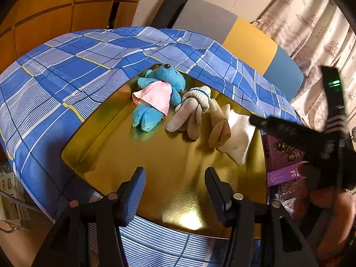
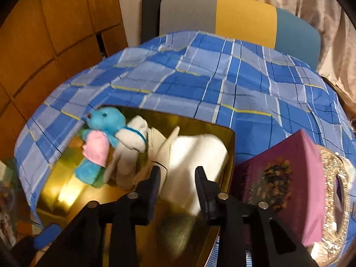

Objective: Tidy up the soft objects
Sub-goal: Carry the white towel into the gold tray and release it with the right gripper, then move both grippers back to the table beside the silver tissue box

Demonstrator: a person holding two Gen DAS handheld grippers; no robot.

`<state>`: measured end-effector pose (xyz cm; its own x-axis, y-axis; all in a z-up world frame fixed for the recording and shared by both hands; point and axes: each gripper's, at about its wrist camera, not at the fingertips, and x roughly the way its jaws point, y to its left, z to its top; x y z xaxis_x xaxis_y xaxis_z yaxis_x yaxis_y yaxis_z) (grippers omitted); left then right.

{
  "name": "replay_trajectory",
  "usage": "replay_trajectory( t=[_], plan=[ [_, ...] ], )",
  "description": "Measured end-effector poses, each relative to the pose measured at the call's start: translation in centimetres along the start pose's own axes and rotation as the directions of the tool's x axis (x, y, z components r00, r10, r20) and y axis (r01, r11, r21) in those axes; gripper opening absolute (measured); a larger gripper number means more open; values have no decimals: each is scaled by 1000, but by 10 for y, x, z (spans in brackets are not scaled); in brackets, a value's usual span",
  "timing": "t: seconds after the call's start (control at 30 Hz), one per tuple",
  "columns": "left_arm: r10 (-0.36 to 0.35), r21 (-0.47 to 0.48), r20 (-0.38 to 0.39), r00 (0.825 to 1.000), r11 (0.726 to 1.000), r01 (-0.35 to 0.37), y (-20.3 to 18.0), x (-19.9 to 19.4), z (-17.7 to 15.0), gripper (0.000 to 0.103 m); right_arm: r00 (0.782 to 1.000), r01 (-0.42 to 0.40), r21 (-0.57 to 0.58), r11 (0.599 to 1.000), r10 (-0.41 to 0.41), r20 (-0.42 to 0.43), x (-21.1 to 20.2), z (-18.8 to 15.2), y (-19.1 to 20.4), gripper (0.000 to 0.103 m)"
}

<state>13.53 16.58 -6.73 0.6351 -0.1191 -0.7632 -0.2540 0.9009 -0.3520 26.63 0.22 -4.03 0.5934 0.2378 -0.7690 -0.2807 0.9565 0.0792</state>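
A shiny gold tray [image 1: 169, 178] lies on a blue plaid cloth. In it lie a blue plush bear in a pink dress [image 1: 155, 95], a bundled grey-white sock pair [image 1: 193, 109], a beige sock [image 1: 219, 129] and a white sock [image 1: 239, 138]. My left gripper [image 1: 175, 198] is open and empty above the tray's near part. My right gripper [image 2: 178, 191] is open just over the white sock [image 2: 198, 158], its jaws either side of the sock's near end. The right gripper's fingertip [image 1: 255, 120] reaches the white sock in the left wrist view. The bear [image 2: 100, 142] and bundled socks [image 2: 131, 146] lie to its left.
A purple box [image 2: 289, 184] stands right of the tray [image 2: 89, 202], with a glittery item [image 2: 333, 200] beyond it. The plaid cloth [image 2: 222, 84] covers the table. A grey, yellow and teal chair back [image 2: 240, 17] is behind, with wooden cabinets at left and a curtain at right.
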Motion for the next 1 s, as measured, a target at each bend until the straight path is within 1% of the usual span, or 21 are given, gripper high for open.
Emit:
replay_trajectory(
  t=[0.2, 0.3, 0.47, 0.57, 0.63, 0.73, 0.87, 1.0],
  plan=[
    [-16, 23, -4, 1000, 1000, 16, -8, 0, -4, 56, 994, -44, 14, 999, 42, 98, -46, 0, -4, 39],
    [-26, 46, -8, 1000, 999, 26, -15, -1, -7, 56, 989, -43, 5, 999, 42, 144, -70, -5, -7, 40],
    [-52, 86, -14, 999, 995, 52, -30, -3, -13, 56, 980, -57, 41, 998, 48, 195, -105, -20, -28, 40],
    [-70, 118, -19, 997, 990, 72, -42, -4, -19, 56, 973, -35, 53, 998, 22, 231, -127, -32, -44, 41],
    [-95, 144, -27, 995, 985, 98, -52, -6, -25, 56, 969, -22, 63, 998, 6, 248, -141, -41, -56, 41],
    [-126, 195, -46, 991, 972, 132, -69, -7, -36, 56, 965, 0, 87, 996, -23, 262, -158, -55, -76, 42],
    [-137, 262, -68, 988, 953, 150, -91, -8, -53, 56, 963, 30, 138, 990, -66, 260, -173, -77, -109, 45],
    [-156, 339, -108, 982, 923, 184, -112, -9, -77, 56, 963, 87, 213, 973, -137, 231, -180, -110, -152, 49]
  ],
)
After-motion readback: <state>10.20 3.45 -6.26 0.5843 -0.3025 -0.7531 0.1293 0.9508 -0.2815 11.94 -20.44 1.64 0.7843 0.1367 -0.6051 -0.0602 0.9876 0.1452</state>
